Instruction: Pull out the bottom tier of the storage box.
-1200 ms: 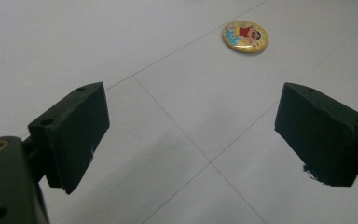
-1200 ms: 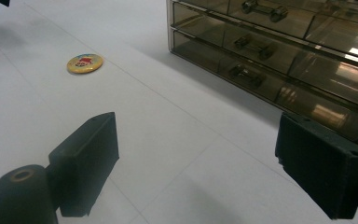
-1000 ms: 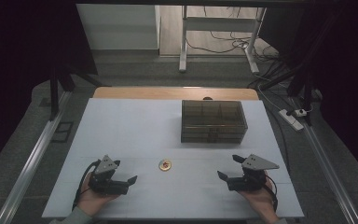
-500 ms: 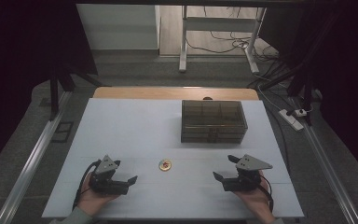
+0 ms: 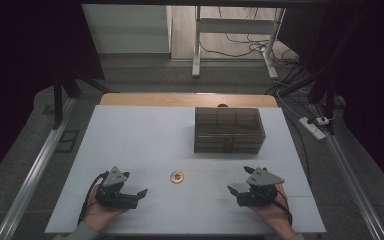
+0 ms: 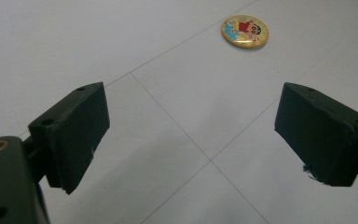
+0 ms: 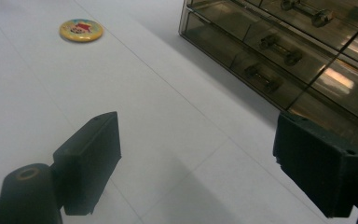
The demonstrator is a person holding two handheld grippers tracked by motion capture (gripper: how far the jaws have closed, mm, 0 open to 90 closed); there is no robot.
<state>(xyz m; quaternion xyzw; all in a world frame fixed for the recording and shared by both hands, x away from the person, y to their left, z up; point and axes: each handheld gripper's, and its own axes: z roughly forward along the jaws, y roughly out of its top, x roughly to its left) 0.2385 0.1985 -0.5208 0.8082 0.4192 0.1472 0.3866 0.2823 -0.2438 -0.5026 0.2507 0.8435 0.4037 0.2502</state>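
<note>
A small round yellow badge with a cartoon figure lies flat on the white table, between my two grippers. My left gripper rests at the front left, held in a hand, its jaws pointing right toward the badge. In the left gripper view it is open with nothing between the jaws, and the badge lies ahead, up and to the right. My right gripper sits at the front right, pointing left. It is open and empty, with the badge far ahead at the left.
A smoky transparent drawer cabinet stands at the back right of the table, with small drawers and handles close to the right gripper. Beyond the table are metal stand legs, cables and a power strip on the floor.
The right gripper has shifted slightly left toward the table's middle. The left gripper and the badge have stayed put.
</note>
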